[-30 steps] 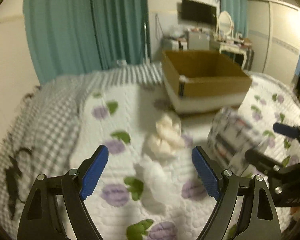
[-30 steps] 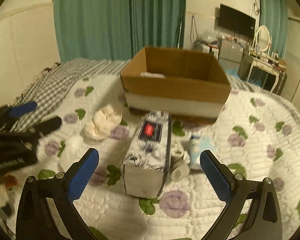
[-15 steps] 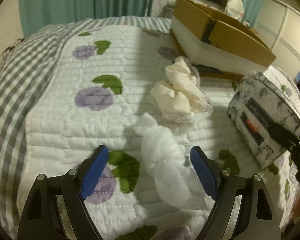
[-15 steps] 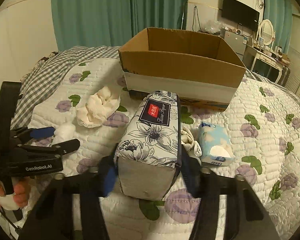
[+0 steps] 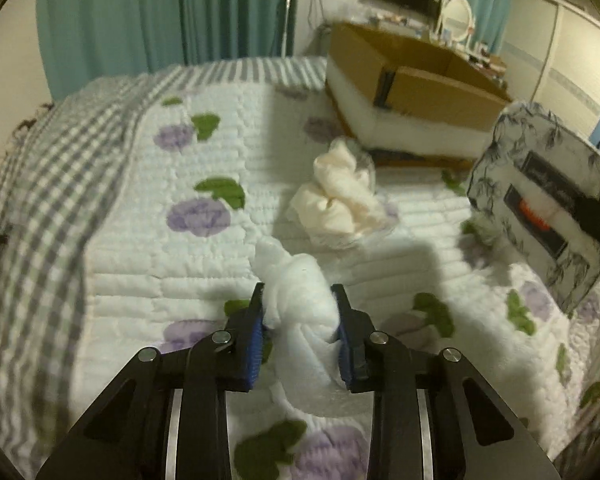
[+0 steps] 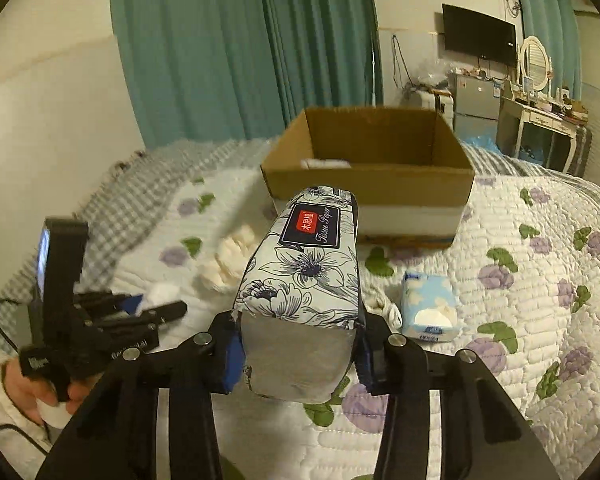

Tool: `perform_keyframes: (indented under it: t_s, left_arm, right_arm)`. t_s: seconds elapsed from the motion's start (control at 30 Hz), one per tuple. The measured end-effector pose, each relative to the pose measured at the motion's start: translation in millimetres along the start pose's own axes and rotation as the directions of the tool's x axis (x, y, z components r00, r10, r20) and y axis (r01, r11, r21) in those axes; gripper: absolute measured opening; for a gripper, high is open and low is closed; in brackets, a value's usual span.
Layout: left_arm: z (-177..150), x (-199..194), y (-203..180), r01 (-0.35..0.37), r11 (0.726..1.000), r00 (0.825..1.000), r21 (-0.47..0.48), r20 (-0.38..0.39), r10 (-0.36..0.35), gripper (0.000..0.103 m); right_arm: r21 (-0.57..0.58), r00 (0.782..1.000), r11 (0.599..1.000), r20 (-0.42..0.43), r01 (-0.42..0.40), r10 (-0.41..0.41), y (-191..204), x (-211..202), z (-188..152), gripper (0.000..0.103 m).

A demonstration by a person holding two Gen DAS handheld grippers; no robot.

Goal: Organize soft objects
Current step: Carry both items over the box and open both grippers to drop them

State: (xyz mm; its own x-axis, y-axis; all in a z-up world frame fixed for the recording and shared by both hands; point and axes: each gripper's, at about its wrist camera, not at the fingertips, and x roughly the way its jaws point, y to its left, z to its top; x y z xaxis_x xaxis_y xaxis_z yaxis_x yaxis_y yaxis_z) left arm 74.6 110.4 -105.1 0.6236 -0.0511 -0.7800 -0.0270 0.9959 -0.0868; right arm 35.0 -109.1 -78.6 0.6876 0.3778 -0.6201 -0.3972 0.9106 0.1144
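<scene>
My left gripper (image 5: 300,300) is shut on a knotted white cloth (image 5: 300,292) that lies on the quilted bed. A cream cloth bundle (image 5: 340,200) lies just beyond it. My right gripper (image 6: 298,336) is shut on a floral tissue pack (image 6: 304,268) and holds it lifted above the bed; the pack also shows at the right of the left wrist view (image 5: 540,200). An open cardboard box (image 6: 368,172) stands on the bed behind, with something white inside. The left gripper shows in the right wrist view (image 6: 152,308) at the left.
A small blue tissue pack (image 6: 430,304) and a white rolled cloth (image 6: 384,304) lie right of the floral pack. A grey checked blanket (image 5: 40,184) covers the bed's left side. Teal curtains (image 6: 240,48), a TV and a dresser stand behind.
My left gripper came down and closed on the white cloth. My right gripper closed on the floral tissue pack and lifted it off the bed.
</scene>
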Motion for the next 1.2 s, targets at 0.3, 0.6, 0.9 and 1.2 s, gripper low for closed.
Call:
perform_keyframes:
  t_s: [0.3, 0.6, 0.9, 1.2]
  left_arm:
    - [24, -73, -26, 0.058, 0.998, 0.989, 0.026, 0.138, -0.061, 0.029]
    - [94, -105, -75, 0.078, 0.990, 0.965, 0.121, 0.241, -0.106, 0.029]
    - [167, -59, -111, 0.092, 0.985, 0.964, 0.148, 0.235, -0.125, 0.029]
    - [204, 43, -105, 0.028, 0.987, 0.983, 0.161, 0.174, -0.057, 0.029]
  right_arm:
    - [0.007, 0.987, 0.999, 0.155, -0.044, 0.043, -5, -62, 37, 0.043]
    - [-0.100, 0.958, 0.995, 0.285, 0.023, 0.007, -17, -102, 97, 0.043]
    - [-0.124, 0.946, 0.992, 0.325, 0.028, 0.014, -50, -65, 145, 0.043]
    - [-0.110, 0.954, 0.993, 0.300, 0.038, -0.004, -88, 42, 174, 0.043]
